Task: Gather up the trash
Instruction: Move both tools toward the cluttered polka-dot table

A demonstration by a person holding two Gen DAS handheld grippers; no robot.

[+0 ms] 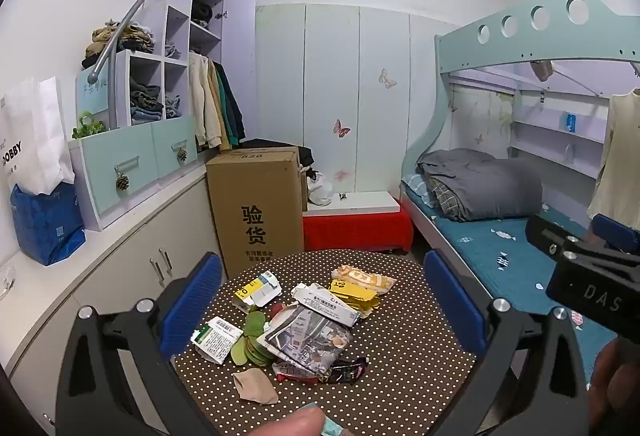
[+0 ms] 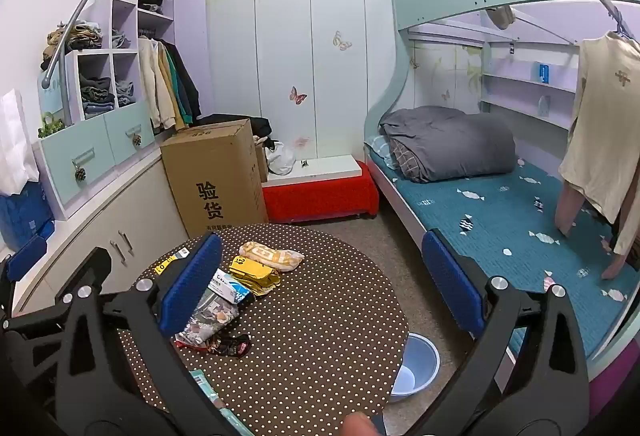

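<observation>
Round table (image 1: 400, 336) with brown, white-dotted cover carries the trash pile (image 1: 304, 320), which sits toward the table's left half and centre; the right half is bare cloth. Left gripper (image 1: 322, 306): blue pads spread wide, nothing between them, hovering over the near edge and aimed slightly downward at the pile. Right gripper (image 2: 320, 282): pads likewise spread wide and empty, over the right part of the table. Readable writing: the tall cardboard box (image 1: 256, 203) beyond the far-left edge bears large characters 验货; the white paper bag (image 1: 32, 139) on the left counter shows "OBBY"; the right gripper body seen from the left wrist reads "DAS". Yellow carton (image 1: 354, 294) near the far edge shows a black number tag, not legible; long axis runs roughly left to right. White medicine box (image 1: 324, 304) lies flattened, long axis slanting from far-left to near-right; its print is too small to read. White-and-green leaflet (image 1: 218, 340) lies at the left edge, barcode visible. Green leaf-like pieces (image 1: 252, 340) sit beside it. Printed foil wrapper (image 1: 308, 342) occupies the centre; dark red wrapper (image 1: 344, 370) lies just nearer. Beige scrap (image 1: 254, 386) rests toward the near-left edge. Blue bin (image 2: 414, 364) stands on the floor below the table's right edge.
</observation>
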